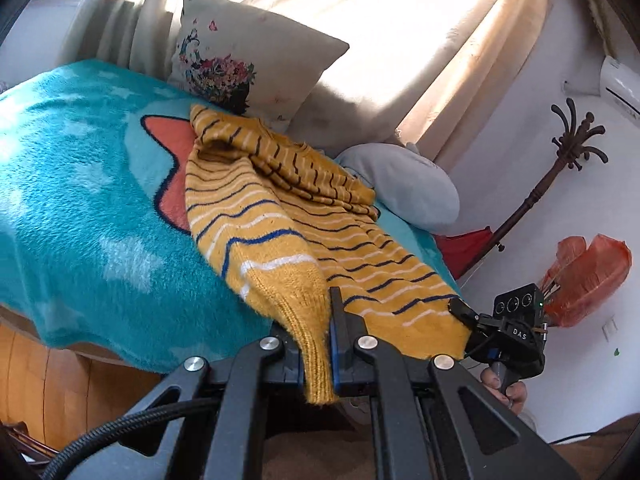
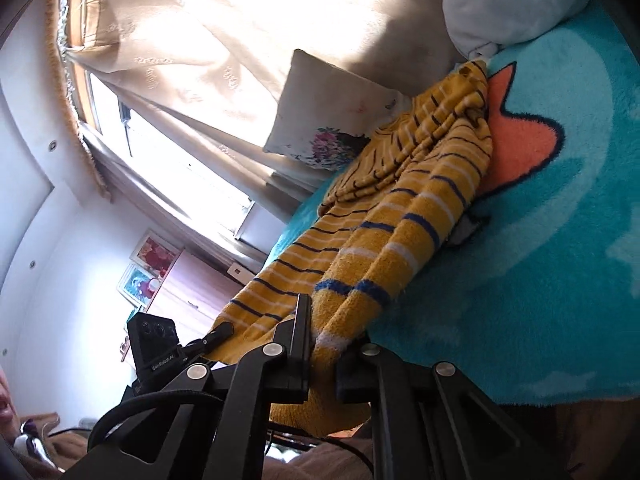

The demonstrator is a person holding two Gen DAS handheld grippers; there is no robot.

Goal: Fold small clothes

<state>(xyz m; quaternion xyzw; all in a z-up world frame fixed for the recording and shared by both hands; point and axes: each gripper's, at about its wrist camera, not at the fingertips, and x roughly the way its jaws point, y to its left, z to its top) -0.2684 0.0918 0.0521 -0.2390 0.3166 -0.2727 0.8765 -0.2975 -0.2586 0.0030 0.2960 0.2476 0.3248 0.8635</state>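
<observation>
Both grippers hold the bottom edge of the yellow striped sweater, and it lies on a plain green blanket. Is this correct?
Not quite. The blanket is not plain green: it is turquoise with pale stars and an orange shape outlined in dark blue, as the left wrist view shows. The rest holds: the left gripper and right gripper both clamp the hem of the yellow striped sweater.

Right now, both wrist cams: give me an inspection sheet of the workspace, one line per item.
Surface: teal fleece blanket with an orange shape, spread over the bed.
Job's things: yellow striped sweater, lying rumpled on the blanket, its near edge lifted.
Clutter: floral cushion and grey pillow at the far side.
Grippers: left gripper shut on the sweater's ribbed hem; right gripper shut on the hem too.
Cables: black braided cable running off the left gripper.
Surroundings: sunlit curtain, coat stand, orange plastic bag.
</observation>
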